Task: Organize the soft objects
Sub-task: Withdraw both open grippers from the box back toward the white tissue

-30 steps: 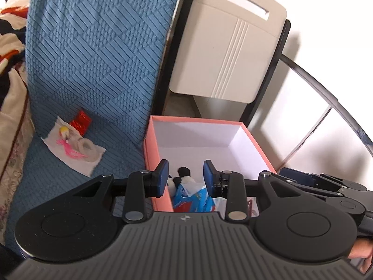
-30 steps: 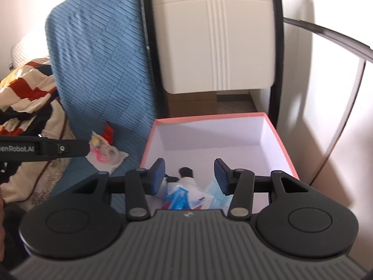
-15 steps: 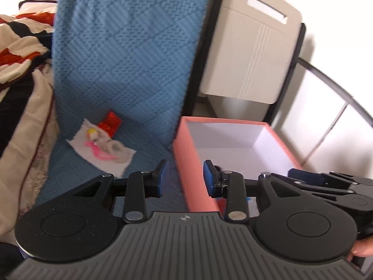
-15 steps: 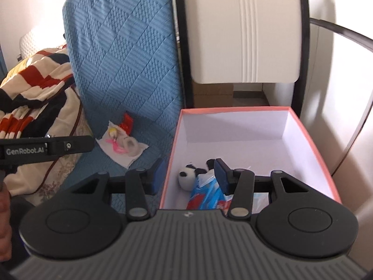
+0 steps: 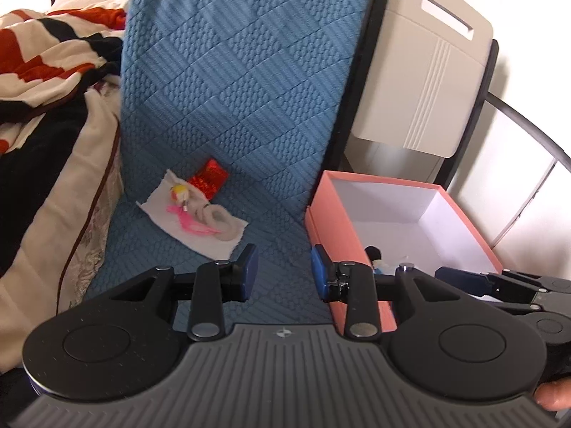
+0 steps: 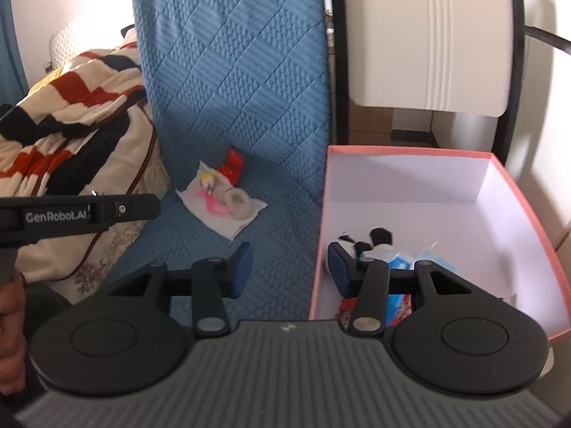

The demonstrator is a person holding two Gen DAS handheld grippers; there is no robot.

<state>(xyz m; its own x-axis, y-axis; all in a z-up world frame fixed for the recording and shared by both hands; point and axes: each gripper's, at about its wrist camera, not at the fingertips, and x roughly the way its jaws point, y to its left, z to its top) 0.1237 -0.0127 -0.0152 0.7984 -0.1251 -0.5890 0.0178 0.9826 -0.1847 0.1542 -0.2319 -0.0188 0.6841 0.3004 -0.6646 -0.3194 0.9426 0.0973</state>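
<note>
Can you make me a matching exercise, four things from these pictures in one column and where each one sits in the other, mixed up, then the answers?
Things:
1. panda toy
2. red packet
3. pink box
4. striped blanket

Places:
A. heaped at the far left, beside the blue cover
B. on the blue cover, touching the far edge of the white cloth
C. inside the box, at its near end
D. at the right edge of the blue cover, lid off

Pairs: 1-C, 2-B, 3-D, 4-A
</note>
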